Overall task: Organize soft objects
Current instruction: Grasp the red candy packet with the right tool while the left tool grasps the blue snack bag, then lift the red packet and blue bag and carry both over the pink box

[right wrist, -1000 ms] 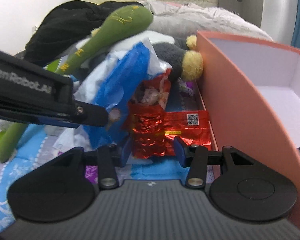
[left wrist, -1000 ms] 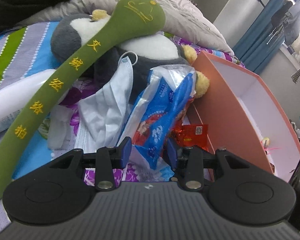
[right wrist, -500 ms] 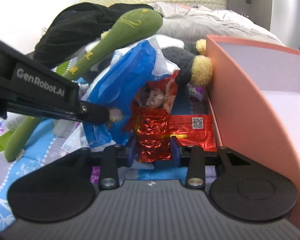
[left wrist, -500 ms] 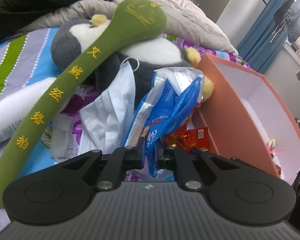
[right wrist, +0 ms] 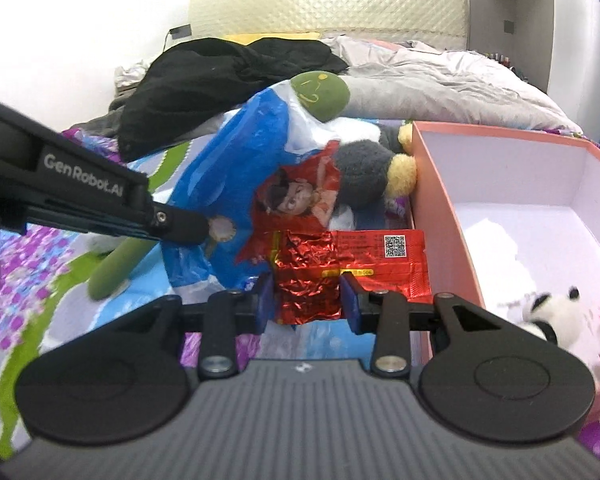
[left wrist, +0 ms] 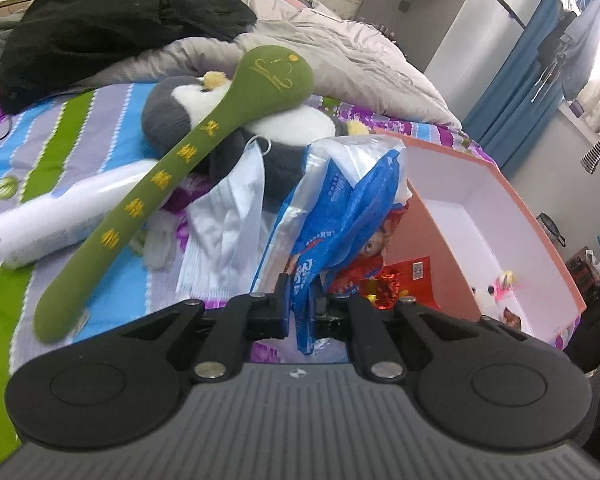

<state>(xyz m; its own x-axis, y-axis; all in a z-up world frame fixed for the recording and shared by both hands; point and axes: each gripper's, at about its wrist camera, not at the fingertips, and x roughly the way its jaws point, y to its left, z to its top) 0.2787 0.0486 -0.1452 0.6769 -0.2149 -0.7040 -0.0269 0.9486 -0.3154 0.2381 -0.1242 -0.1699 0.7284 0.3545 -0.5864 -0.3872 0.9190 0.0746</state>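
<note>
- Bed (left wrist: pixel 100 148) with a striped, flowered sheet carries the whole heap of soft things; a pink box (left wrist: pixel 432 240) with a white inside stands on it at the right.
- The left gripper (left wrist: pixel 300 304) has its fingers (left wrist: pixel 281 300) pressed narrow on the lower edge of a blue and clear plastic bag (left wrist: pixel 340 216), which stands up crumpled above them.
- The right gripper (right wrist: pixel 306 302) holds a red foil wrapper (right wrist: pixel 312 276) between its fingers (right wrist: pixel 350 302), which sit a moderate gap apart against the crinkled foil; the wrapper's flat part with a printed code reaches toward the wall of the pink box (right wrist: pixel 440 216).
- In the right wrist view the left gripper (right wrist: pixel 204 228) comes in from the left and meets the plastic bag (right wrist: pixel 240 168), just beside the red wrapper.
- A long green plush (left wrist: pixel 188 168) with yellow stitching lies slantwise across a grey and white penguin plush (left wrist: pixel 180 104).
- A pale blue face mask (left wrist: pixel 228 224) lies crumpled between the green plush and the bag.
- A white roll (left wrist: pixel 60 220) lies under the green plush.
- A small black and white plush toy (right wrist: pixel 548 312) sits inside the box.
- Black clothing (left wrist: pixel 112 20) and a grey duvet (left wrist: pixel 340 52) are piled at the far end of the bed.
</note>
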